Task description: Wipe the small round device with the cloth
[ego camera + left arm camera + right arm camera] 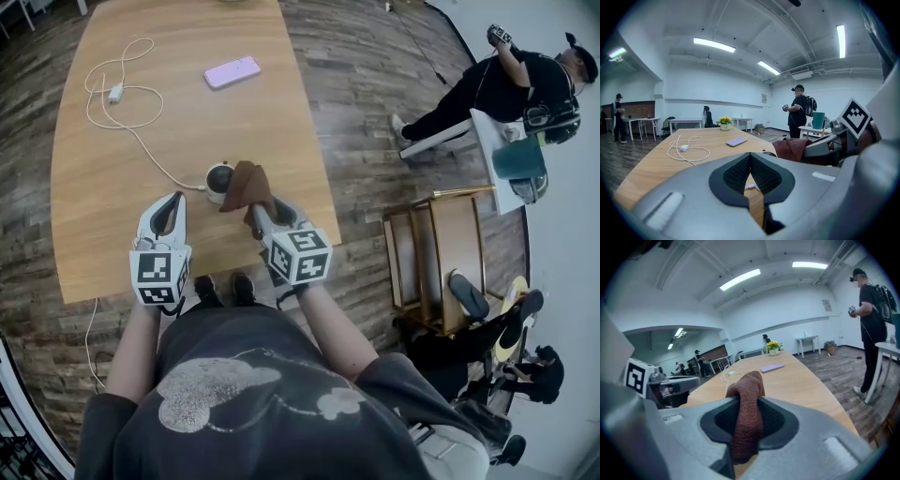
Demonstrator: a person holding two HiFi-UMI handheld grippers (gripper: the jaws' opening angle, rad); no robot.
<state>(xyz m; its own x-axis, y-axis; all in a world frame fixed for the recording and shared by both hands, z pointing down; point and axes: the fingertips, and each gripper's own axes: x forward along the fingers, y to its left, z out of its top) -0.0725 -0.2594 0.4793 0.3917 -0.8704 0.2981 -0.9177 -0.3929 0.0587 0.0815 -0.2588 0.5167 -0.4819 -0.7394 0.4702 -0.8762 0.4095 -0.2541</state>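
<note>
In the head view, the brown cloth [246,186] is held up by the right gripper [257,212]. The small round device [217,179] is seen just left of the cloth, on the table [112,234]. It lies ahead and right of the left gripper [169,214].

In the left gripper view, the jaws are pressed together and nothing is between them.

In the right gripper view, the cloth is pinched between the jaws.

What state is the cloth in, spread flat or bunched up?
Bunched: the cloth is crumpled into a wad, pinched in the right hand-held gripper.
</note>
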